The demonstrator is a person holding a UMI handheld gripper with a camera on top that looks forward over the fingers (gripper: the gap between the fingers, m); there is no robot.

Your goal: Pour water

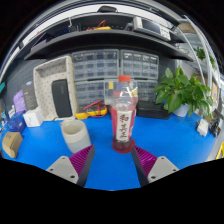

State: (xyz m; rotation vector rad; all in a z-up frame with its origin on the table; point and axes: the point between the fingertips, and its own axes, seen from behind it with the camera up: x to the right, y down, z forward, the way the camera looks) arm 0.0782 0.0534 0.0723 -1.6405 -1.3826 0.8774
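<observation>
A clear plastic bottle with a red cap and a red label stands upright on the blue table, just ahead of my fingers and centred between them. A pale beige cup stands on the table to the bottle's left, beside my left finger. My gripper is open, its magenta pads spread wide with bare blue table between them. The bottle's base sits beyond the fingertips, and neither pad touches it.
A leafy green plant stands at the right. Behind the bottle is a rack of small drawers under shelves. A white box with a dark panel and small items crowd the left side.
</observation>
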